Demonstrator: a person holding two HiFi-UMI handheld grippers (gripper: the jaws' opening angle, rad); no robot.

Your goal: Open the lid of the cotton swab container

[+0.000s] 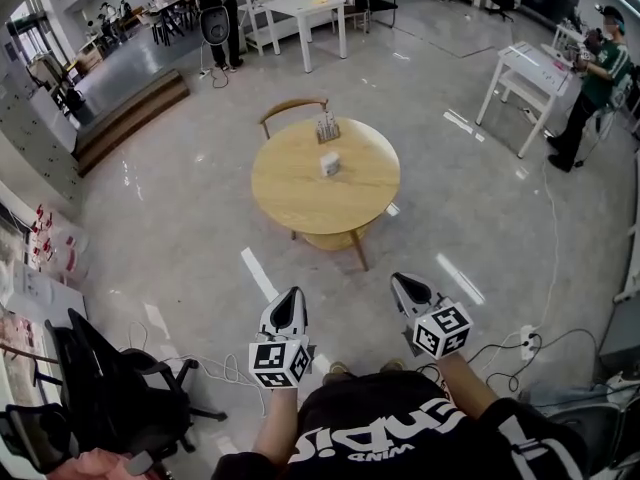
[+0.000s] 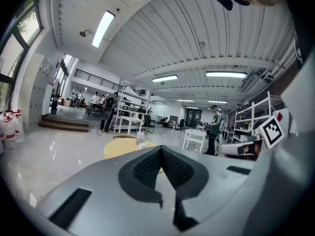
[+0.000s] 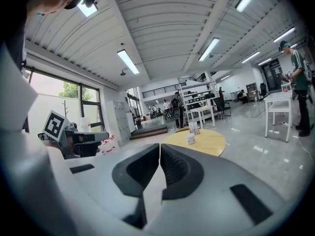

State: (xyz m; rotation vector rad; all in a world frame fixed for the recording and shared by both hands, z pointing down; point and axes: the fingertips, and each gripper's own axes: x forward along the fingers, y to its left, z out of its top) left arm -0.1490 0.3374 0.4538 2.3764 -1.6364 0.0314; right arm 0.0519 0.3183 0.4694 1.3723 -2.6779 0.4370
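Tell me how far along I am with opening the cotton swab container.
Done: nothing that shows. The container stands on the table, too small here to tell whether it is open. In hand: nothing; the left gripper and right gripper are shut, empty and well short of the table. Left: approach, hold the container, open it.

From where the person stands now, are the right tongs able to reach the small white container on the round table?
Probably not yet. The right tongs, shut and empty, are far from the white container on the table. Only floor lies between, so walking closer should do.
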